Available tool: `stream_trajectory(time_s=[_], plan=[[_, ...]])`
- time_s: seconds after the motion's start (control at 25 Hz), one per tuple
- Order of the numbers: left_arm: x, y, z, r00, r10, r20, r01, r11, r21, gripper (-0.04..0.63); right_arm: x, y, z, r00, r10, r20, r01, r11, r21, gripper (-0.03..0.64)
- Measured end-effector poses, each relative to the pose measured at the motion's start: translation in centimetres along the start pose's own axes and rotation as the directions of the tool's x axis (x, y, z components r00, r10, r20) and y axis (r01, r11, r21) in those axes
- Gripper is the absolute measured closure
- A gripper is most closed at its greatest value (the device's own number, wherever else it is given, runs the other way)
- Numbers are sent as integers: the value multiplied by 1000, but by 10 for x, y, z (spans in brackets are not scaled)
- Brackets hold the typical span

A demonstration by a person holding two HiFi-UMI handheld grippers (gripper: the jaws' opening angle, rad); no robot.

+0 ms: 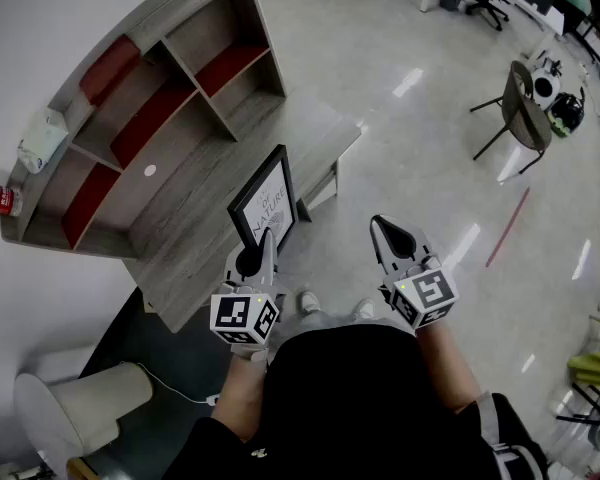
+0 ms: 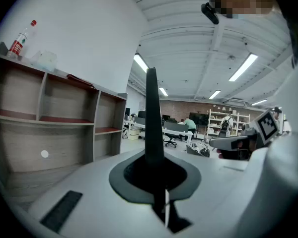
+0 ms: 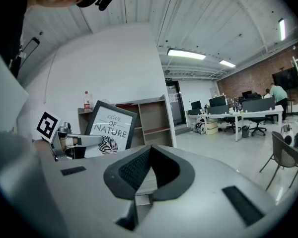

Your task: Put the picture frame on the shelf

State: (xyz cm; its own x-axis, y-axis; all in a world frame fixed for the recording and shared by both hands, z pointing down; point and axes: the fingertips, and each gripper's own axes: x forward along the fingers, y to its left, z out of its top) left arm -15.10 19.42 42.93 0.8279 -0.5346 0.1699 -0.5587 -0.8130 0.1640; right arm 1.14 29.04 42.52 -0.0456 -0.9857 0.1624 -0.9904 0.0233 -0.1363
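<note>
The black picture frame point(image 1: 266, 204) with a white print stands upright over the front of the wooden desk point(image 1: 205, 218). My left gripper point(image 1: 263, 236) is shut on its lower edge. In the left gripper view the frame point(image 2: 151, 108) shows edge-on as a dark vertical bar rising from between the jaws of the left gripper point(image 2: 152, 152). The shelf unit point(image 1: 150, 98) with red-lined compartments stands at the desk's back, against the wall. My right gripper point(image 1: 378, 223) hangs to the right of the desk, shut and empty. Its own view shows the right gripper point(image 3: 150, 150) closed and the frame point(image 3: 111, 128) off to the left.
A bottle point(image 1: 0, 200) and a tissue pack point(image 1: 42, 140) lie on top of the shelf unit. A white bin point(image 1: 80, 408) stands at the lower left. A chair point(image 1: 525, 113) is on the grey floor at the right. The person's shoes point(image 1: 308, 303) are near the desk's edge.
</note>
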Motion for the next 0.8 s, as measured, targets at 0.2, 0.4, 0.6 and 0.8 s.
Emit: stream_trajectory(time_s=[0.2, 0.4, 0.6, 0.8], plan=[[-11, 24, -1, 1000, -7, -7, 7, 1000, -28, 577, 10, 21, 1, 1000, -8, -8, 8, 1000, -12, 620], [-14, 49, -2, 999, -37, -10, 37, 999, -39, 577, 26, 37, 2, 999, -31, -15, 31, 999, -7, 620], [-17, 80, -10, 997, -68, -21, 67, 996, -61, 577, 49, 46, -3, 996, -84, -29, 85, 996, 29, 620], [-10, 111, -16, 997, -76, -30, 74, 994, -76, 577, 78, 50, -4, 994, -94, -56, 94, 996, 4, 620]])
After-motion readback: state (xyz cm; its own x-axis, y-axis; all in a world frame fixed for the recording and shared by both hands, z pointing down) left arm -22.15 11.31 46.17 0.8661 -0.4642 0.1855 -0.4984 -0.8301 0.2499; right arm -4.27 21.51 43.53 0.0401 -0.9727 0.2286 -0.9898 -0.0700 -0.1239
